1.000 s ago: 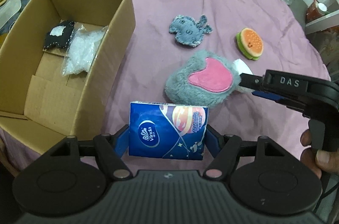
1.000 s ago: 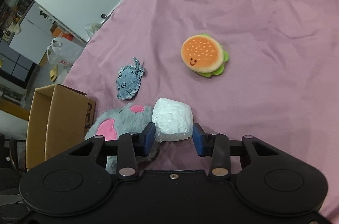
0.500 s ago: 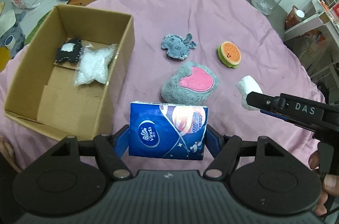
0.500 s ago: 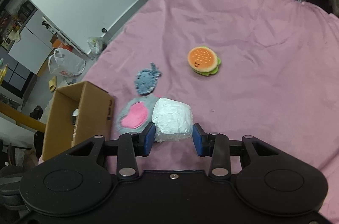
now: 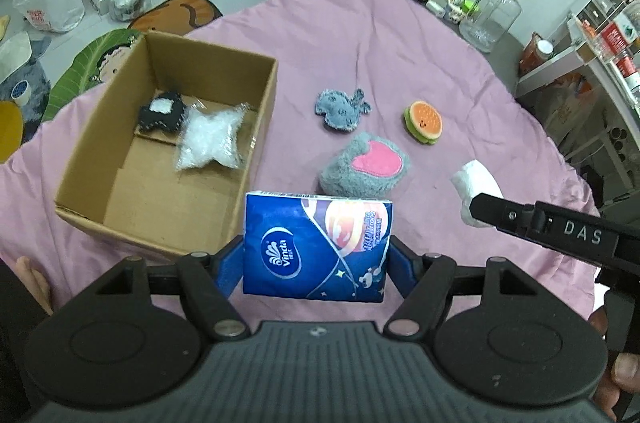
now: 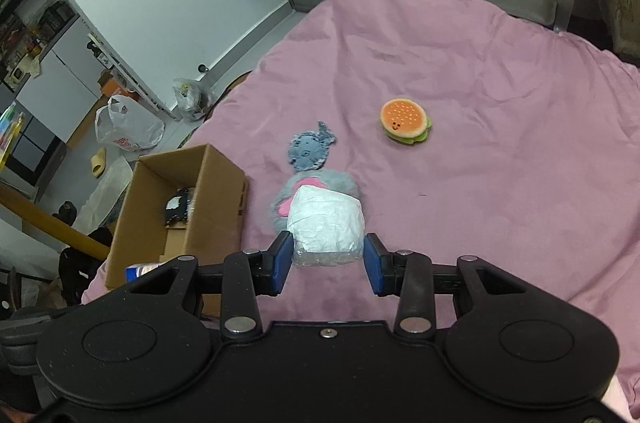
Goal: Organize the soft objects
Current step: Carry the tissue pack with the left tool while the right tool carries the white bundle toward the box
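Left wrist: L gripper (image 5: 316, 265) grips tissue pack (image 5: 316, 247), lower centre; R gripper (image 6: 325, 261) clamps white wad (image 6: 325, 225); box (image 5: 120, 223) left.

Both matte black plastic tongs (image 5: 316, 255) are showing blue pads (image 6: 280, 261), silver pivot screws and round housings — the right tongs (image 6: 325, 259) are wearing white "DAS" lettering.

You are looking at "Vinda" printed on the blue tissue pack (image 5: 316, 249), and "DAS" lettered on the right gripper (image 5: 480, 207).
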Available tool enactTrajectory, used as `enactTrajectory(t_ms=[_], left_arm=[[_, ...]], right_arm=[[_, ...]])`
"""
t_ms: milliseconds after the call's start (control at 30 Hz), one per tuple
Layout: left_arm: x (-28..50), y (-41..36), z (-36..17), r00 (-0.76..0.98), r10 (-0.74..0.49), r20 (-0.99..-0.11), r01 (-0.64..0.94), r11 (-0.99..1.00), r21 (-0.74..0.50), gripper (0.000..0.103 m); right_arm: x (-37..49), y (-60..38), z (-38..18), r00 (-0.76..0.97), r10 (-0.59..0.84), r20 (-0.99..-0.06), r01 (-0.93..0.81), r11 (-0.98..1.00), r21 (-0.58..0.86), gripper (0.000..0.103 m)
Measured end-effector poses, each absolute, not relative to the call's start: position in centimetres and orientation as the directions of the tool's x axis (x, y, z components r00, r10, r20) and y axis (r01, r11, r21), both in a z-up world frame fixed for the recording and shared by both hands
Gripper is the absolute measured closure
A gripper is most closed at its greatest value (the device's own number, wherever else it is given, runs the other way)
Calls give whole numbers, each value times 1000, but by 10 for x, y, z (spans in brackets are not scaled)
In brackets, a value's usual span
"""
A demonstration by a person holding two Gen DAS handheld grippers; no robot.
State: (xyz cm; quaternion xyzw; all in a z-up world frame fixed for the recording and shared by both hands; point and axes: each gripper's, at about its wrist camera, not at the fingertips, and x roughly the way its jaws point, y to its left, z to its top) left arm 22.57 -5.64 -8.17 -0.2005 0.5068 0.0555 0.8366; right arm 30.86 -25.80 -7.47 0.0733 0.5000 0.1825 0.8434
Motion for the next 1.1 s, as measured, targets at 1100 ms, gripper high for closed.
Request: enactTrajectory(t_ms=[1100], left_arm=[[208,68,-69,501,-121,-857,-264,922,-284,32]], right_arm=[[263,-143,-37,534,365,-762,-261,929,262,65]])
